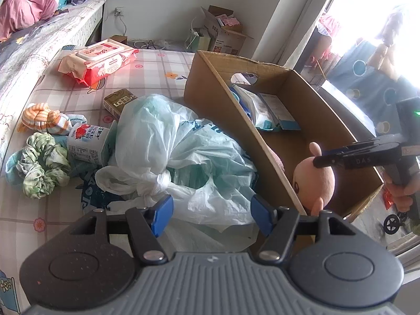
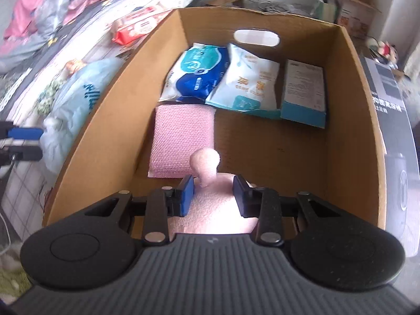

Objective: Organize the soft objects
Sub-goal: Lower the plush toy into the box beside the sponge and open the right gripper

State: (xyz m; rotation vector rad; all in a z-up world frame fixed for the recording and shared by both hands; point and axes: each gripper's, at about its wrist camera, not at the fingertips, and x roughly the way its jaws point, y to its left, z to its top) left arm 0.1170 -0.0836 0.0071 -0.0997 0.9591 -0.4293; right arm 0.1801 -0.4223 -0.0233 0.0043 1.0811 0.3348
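My right gripper (image 2: pixel 214 197) is shut on a pink plush toy (image 2: pixel 207 168), holding it above the near end of an open cardboard box (image 2: pixel 105 120). The left wrist view shows that toy (image 1: pixel 313 181) hanging from the right gripper (image 1: pixel 321 160) just inside the box (image 1: pixel 223 113). My left gripper (image 1: pixel 211 215) is open above a crumpled pale plastic bag (image 1: pixel 170 144) on the checked bed cover, with nothing between its pads. Left of the bag lie a green scrunchie (image 1: pixel 42 170) and an orange-striped cloth (image 1: pixel 39 118).
In the box lie a pink sponge-like pad (image 2: pixel 182 141), two wipe packs (image 2: pixel 197 73) and a blue-white carton (image 2: pixel 304 92). On the cover sit a milk carton (image 1: pixel 88 143), a gold box (image 1: pixel 119 102) and a red wipes pack (image 1: pixel 99 63). Bedding is piled at the far left.
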